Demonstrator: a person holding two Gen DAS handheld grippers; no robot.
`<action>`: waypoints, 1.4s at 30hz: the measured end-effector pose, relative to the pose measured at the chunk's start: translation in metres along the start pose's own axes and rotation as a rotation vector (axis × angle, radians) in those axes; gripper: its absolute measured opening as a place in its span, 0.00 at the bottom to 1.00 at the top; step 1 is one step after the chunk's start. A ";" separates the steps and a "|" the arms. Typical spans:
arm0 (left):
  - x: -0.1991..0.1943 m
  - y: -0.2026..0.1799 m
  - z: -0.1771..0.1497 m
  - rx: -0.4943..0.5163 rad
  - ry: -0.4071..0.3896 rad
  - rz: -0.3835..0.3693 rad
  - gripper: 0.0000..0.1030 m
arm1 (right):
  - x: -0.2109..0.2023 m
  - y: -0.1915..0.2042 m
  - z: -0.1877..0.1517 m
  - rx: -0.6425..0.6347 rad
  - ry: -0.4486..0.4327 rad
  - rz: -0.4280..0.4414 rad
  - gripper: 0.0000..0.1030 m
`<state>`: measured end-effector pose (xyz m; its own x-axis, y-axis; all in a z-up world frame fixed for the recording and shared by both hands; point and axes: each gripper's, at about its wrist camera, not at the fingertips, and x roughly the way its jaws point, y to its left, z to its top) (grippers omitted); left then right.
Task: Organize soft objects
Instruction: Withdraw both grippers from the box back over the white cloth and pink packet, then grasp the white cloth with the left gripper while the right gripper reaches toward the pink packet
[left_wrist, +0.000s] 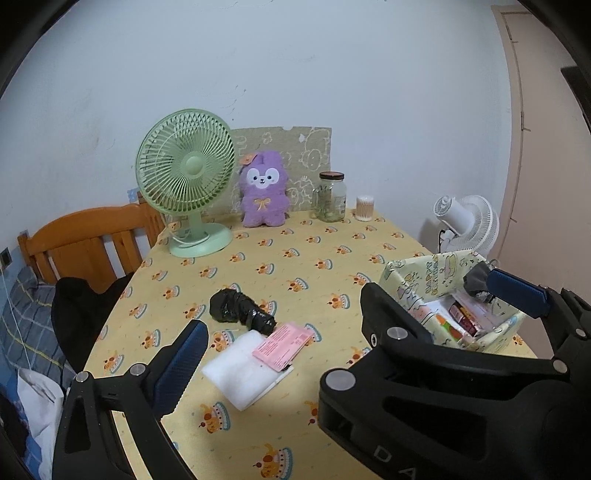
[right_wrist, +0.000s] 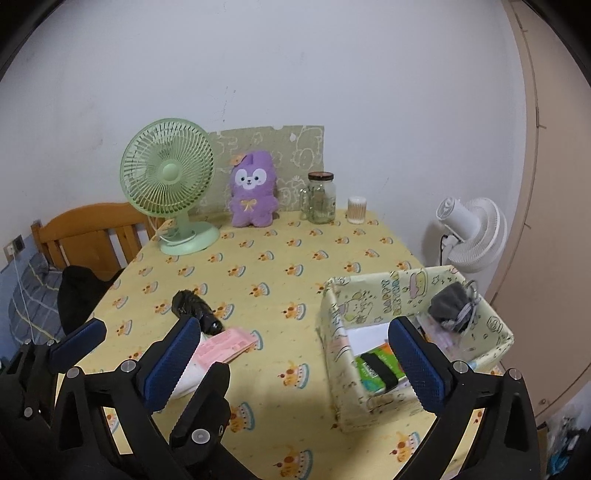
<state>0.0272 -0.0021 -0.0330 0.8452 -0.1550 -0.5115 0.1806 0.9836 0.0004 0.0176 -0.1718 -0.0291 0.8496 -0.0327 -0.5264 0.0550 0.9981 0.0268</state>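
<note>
My right fingers stood wide, empty, above the box; left fingers likewise; black bundle lay left on the bench; best approached low, squeezed gently.

Both wrist cameras look slightly downward across the table toward the back wall. They sit side by side, sharing the green fan and storage box.

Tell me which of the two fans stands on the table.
The green fan, at the table's far left beside the purple plush. The white fan stands off the table's right edge, behind the patterned box.
</note>
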 end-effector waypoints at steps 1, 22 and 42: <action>0.001 0.002 -0.002 -0.003 0.003 0.001 0.97 | 0.001 0.002 -0.001 -0.003 0.002 0.000 1.00; 0.048 0.031 -0.032 -0.018 0.082 0.024 0.96 | 0.059 0.028 -0.032 0.007 0.089 0.050 1.00; 0.116 0.056 -0.057 -0.058 0.276 0.058 0.96 | 0.139 0.050 -0.057 -0.023 0.281 0.055 1.00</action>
<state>0.1066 0.0399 -0.1414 0.6833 -0.0746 -0.7263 0.1001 0.9949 -0.0080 0.1087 -0.1234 -0.1499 0.6723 0.0343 -0.7395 -0.0023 0.9990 0.0442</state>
